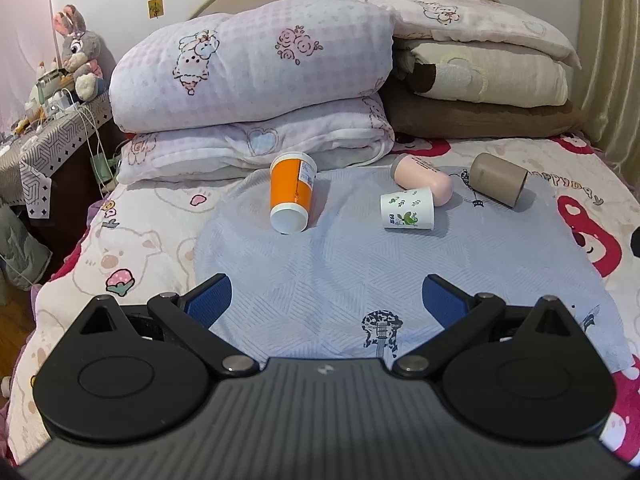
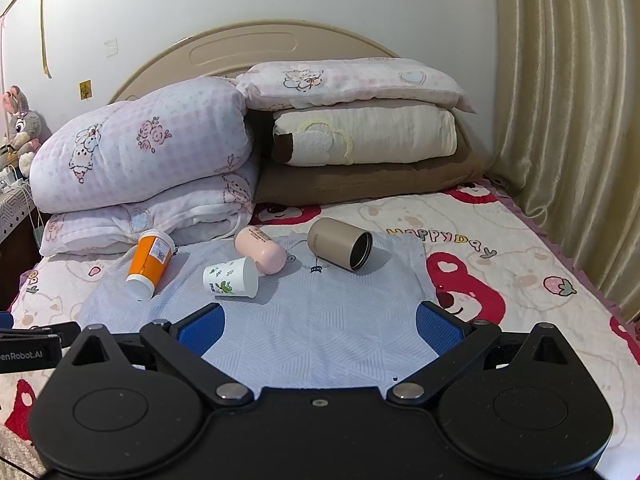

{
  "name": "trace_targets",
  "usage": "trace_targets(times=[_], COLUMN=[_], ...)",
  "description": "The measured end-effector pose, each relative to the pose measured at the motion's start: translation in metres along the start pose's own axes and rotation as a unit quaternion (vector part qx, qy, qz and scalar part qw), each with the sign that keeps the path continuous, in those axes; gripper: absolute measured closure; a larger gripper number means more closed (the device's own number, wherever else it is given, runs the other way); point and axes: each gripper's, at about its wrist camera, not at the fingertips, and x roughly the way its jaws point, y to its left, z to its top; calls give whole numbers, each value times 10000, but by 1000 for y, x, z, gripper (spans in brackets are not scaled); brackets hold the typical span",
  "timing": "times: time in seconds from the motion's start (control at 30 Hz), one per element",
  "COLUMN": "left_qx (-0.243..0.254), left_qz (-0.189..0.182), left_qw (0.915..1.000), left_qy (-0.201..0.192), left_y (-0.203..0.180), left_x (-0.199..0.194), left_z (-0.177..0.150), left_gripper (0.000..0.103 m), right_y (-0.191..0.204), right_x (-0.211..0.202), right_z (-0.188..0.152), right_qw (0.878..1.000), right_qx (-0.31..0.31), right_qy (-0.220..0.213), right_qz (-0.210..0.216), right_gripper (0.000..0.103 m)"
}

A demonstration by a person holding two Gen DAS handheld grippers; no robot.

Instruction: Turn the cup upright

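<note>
Several cups lie on their sides on a pale blue cloth (image 1: 340, 264) on the bed. An orange cup (image 1: 291, 192) lies at the left, base toward me. A white paper cup with green leaves (image 1: 408, 209) lies in the middle, a pink cup (image 1: 426, 179) touching behind it. A tan metal cup (image 1: 500, 179) lies at the right. In the right wrist view they are the orange cup (image 2: 150, 264), white cup (image 2: 231, 278), pink cup (image 2: 261, 249) and tan cup (image 2: 340, 243). My left gripper (image 1: 326, 300) and right gripper (image 2: 320, 326) are open, empty, short of the cups.
Folded quilts (image 1: 252, 76) and stacked pillows (image 1: 480, 72) lie against the headboard just behind the cups. A cluttered bedside table (image 1: 52, 128) with a plush rabbit stands left. A curtain (image 2: 568, 120) hangs along the bed's right edge. The left gripper's body (image 2: 28, 346) shows at the left.
</note>
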Motion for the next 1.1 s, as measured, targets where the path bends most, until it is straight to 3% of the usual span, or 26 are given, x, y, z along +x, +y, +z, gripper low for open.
trace_targets(times=[1.1], left_qx=[-174], left_qz=[-49], left_qw=[9997], left_qy=[-143], left_y=[3], left_x=[-4], left_z=[1], left_gripper=[0], right_y=[-2], right_x=[2], right_z=[0], right_qw=[10000], right_qx=[31], right_qy=[59], right_qz=[-8], right_gripper=[0])
